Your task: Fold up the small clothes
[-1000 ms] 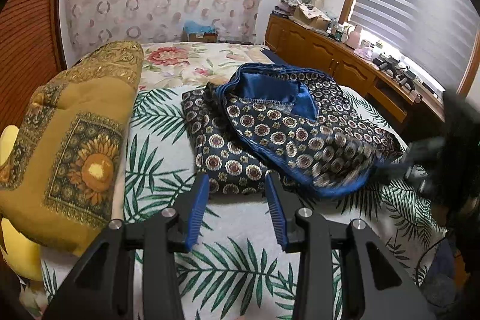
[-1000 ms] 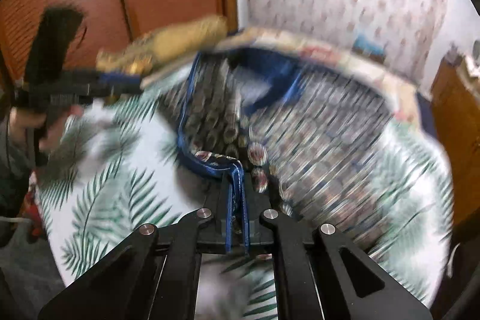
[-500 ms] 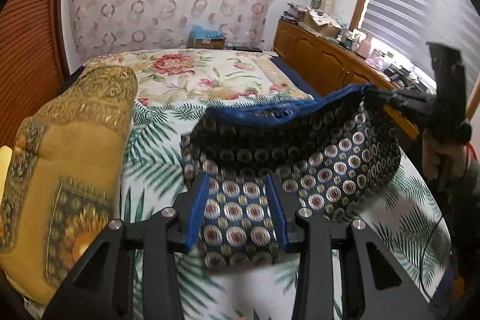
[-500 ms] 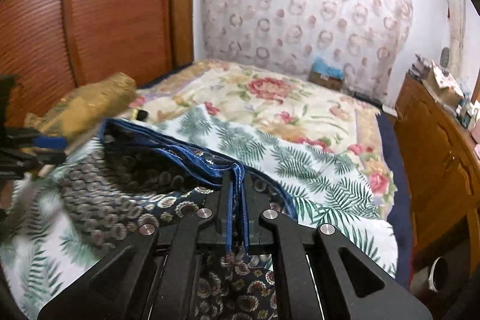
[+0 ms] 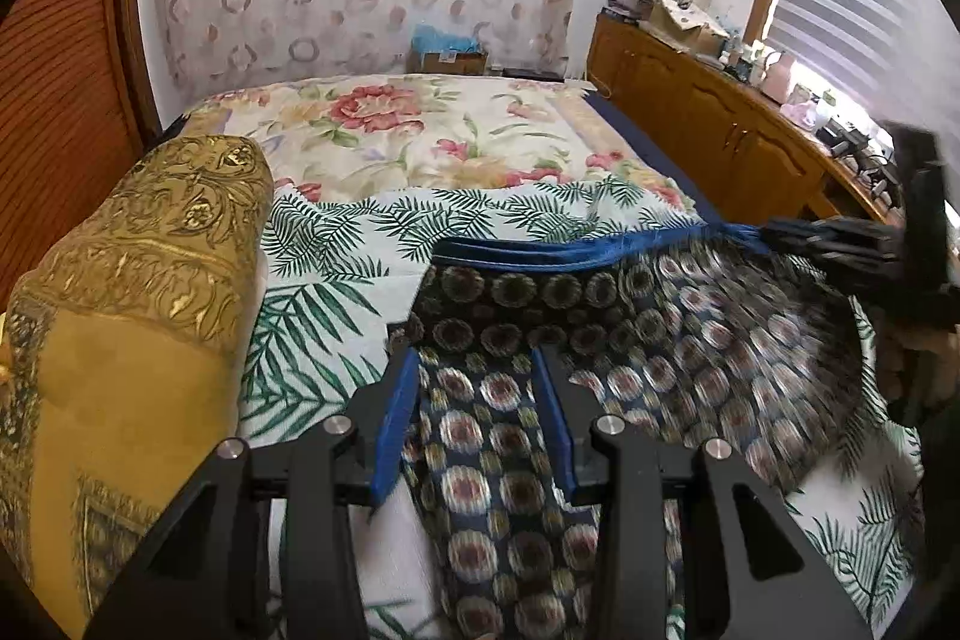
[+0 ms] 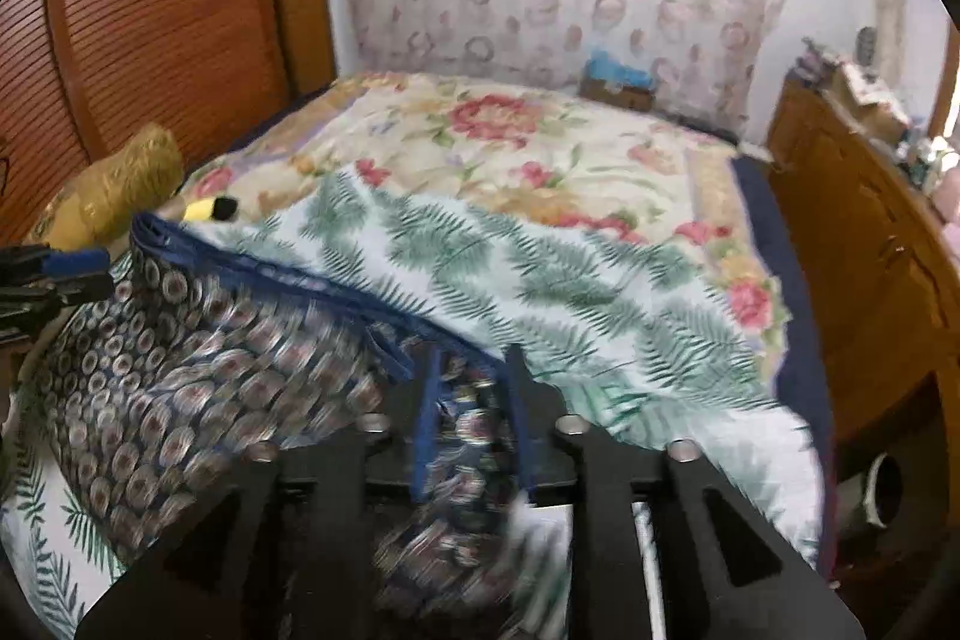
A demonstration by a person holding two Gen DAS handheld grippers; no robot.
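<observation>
A dark blue garment (image 5: 600, 334) with round medallion print and a blue hem (image 5: 570, 256) lies spread across the leaf-print sheet (image 5: 324, 304). My left gripper (image 5: 474, 388) hangs open just above its near part, with cloth showing between the fingers. In the right wrist view the garment (image 6: 180, 400) trails left, and my right gripper (image 6: 474, 394) has its fingers apart with the hem corner bunched between them. The right gripper (image 5: 840, 250) appears in the left wrist view at the hem's right end. The left gripper (image 6: 54, 274) shows at the left edge.
A mustard sunflower cushion (image 5: 132, 328) lies left of the garment. A floral bedspread (image 5: 408, 136) covers the far bed. Wooden cabinets (image 5: 708, 130) with clutter run along the right under a blind. A wooden wall (image 6: 150, 10) stands to the left.
The right gripper carried the hem up and across the garment, then its fingers parted. The left gripper moved forward over the cloth.
</observation>
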